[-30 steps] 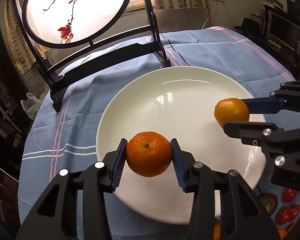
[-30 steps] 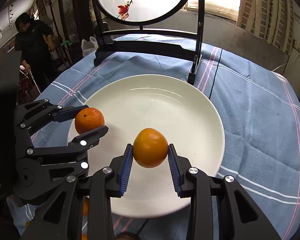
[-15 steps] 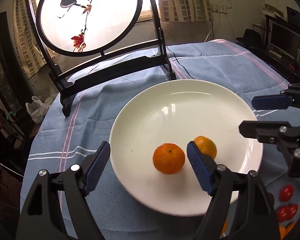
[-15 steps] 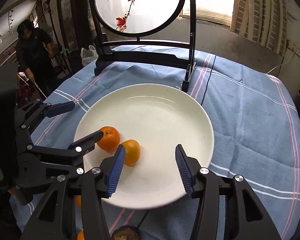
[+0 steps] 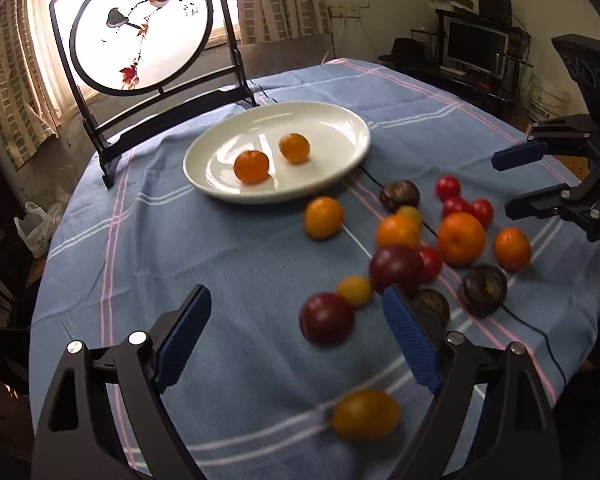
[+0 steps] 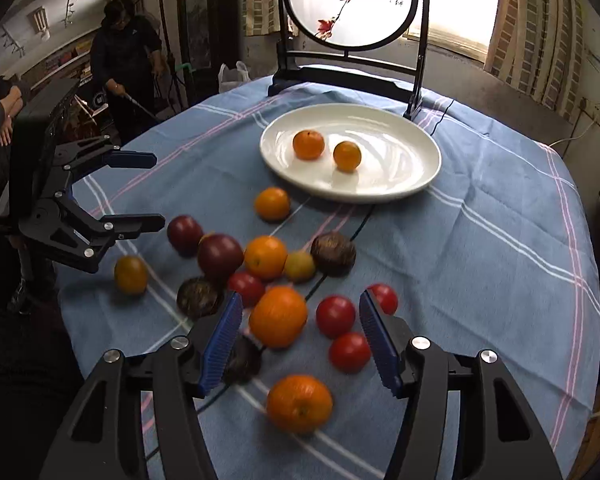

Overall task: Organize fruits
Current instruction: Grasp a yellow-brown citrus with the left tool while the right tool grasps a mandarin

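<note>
Plate (image 5: 356,140): holds two mandarins (image 5: 251,166), apart, so sorting looks barely begun
Loose fruit (image 6: 278,316): mandarins, plums, tomatoes clustered on blue-clothed tabletop (image 5: 228,248)
Left hand-held gripper (image 5: 296,340): released, empty, above plum (image 5: 326,323)
Right hand-held gripper (image 6: 300,336): released, straddling mandarin, probably next pick
Right view only: two bystanders (image 6: 122,40)

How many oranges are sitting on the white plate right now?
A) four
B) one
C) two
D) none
C: the white plate holds just two oranges, one beside the other, while the rest of the fruit lies on the blue cloth and both tongs, left and right, are open and empty.
</note>
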`<state>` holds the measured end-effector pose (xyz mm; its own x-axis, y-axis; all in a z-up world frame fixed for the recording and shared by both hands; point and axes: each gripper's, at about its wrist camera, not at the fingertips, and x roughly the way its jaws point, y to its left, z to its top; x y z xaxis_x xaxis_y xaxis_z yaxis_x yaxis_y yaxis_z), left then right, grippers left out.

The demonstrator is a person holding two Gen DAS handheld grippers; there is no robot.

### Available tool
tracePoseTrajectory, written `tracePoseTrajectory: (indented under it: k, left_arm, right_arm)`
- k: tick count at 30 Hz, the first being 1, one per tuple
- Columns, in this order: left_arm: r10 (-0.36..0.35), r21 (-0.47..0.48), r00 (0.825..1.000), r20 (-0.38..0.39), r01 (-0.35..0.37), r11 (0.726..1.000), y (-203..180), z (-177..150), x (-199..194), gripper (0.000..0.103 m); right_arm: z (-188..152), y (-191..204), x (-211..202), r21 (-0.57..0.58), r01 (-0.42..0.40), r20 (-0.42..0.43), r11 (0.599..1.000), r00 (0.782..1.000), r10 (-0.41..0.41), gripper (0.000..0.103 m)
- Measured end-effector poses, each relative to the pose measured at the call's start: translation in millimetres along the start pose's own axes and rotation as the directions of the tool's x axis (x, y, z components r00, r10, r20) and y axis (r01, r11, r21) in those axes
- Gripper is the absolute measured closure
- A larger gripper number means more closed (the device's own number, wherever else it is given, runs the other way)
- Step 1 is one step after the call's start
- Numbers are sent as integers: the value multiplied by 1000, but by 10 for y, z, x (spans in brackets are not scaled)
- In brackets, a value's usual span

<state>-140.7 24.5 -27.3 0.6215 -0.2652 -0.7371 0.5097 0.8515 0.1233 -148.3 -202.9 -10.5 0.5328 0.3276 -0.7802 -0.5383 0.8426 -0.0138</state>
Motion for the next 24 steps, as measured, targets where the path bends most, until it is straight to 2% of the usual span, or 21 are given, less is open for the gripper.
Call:
tracePoseTrajectory:
  k: [6, 10, 13, 14, 16, 18, 19, 24]
  left_arm:
    - [-59, -41, 996, -66, 56, 998, -132, -399, 63, 17]
    - [-69, -76, 992, -105, 61, 995, -127, -452, 196, 18]
    - [-69, -66, 992, -110, 62, 996, -162, -454, 217, 19]
    - [-71, -61, 991, -110, 65, 996, -169, -446, 215, 23]
    - [-99, -57, 986, -131, 93, 994, -186, -443, 229, 51]
    - [-104, -59, 984, -144, 96, 994, -181, -443, 233, 56]
    - [-111, -58, 984, -141, 103, 993, -178, -441, 223, 62]
    - [-118, -53, 984, -137, 112, 992, -163, -412, 170, 62]
  right_arm:
    - [-433, 183, 7, -34, 53, -68, 998, 996, -55, 42]
    - [-549, 57, 100, 24, 76, -104, 997, 992, -74, 42]
    - [-588, -19, 172, 58, 71, -125, 996, 990, -63, 42]
    - [-597, -23, 181, 60, 68, -126, 996, 990, -60, 42]
    - [-610, -10, 196, 52, 57, -129, 997, 990, -50, 44]
    - [-618, 26, 219, 31, 48, -137, 998, 990, -43, 60]
    - [-625, 40, 228, 20, 52, -141, 998, 989, -48, 59]
    - [-616, 18, 206, 24, 43, -128, 999, 991, -40, 61]
